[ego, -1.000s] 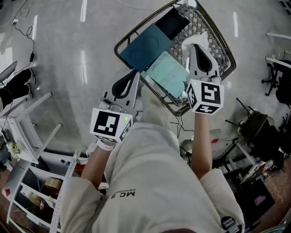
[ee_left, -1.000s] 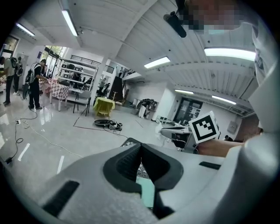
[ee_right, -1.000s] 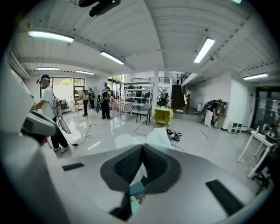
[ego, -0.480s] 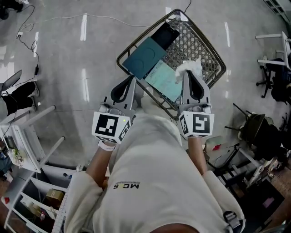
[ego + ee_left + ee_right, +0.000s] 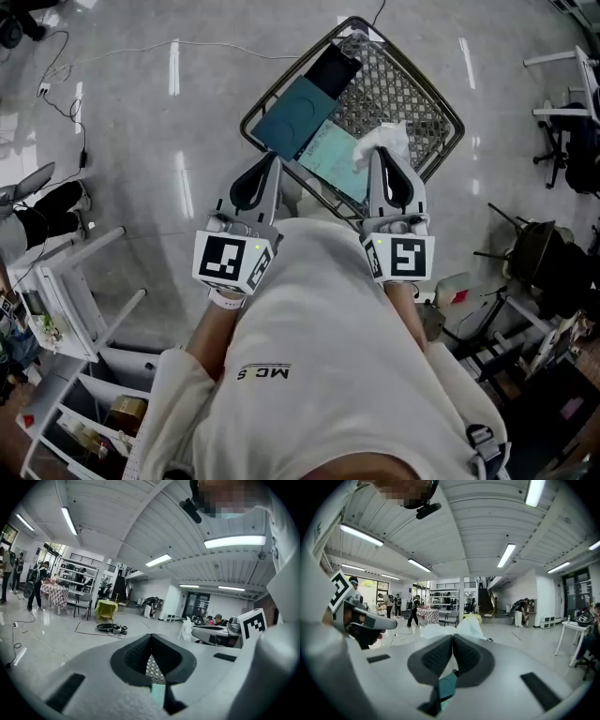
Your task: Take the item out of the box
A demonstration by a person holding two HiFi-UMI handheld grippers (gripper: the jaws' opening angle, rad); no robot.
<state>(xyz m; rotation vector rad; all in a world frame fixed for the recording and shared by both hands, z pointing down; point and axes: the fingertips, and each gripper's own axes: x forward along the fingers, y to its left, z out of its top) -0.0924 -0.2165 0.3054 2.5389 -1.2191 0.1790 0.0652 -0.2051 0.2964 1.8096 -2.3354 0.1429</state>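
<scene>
A wire basket stands on the floor ahead of me. In it lie a dark teal box, a pale green flat pack and a black flat item. My right gripper is shut on a white crumpled item over the basket's near side. In the right gripper view that item bulges just beyond the closed tips of the right gripper. My left gripper hangs at the basket's near left rim, shut with nothing in it. The left gripper shows basket mesh through the gap below its tips.
A white frame and shelving stand at the lower left. Black chairs and clutter fill the right side. Cables trail over the grey floor at the upper left. People stand far off in the hall.
Both grippers have drawn back toward my body. The right one moved from the middle of the basket to its near side, with the white crumpled item staying at its tips.
</scene>
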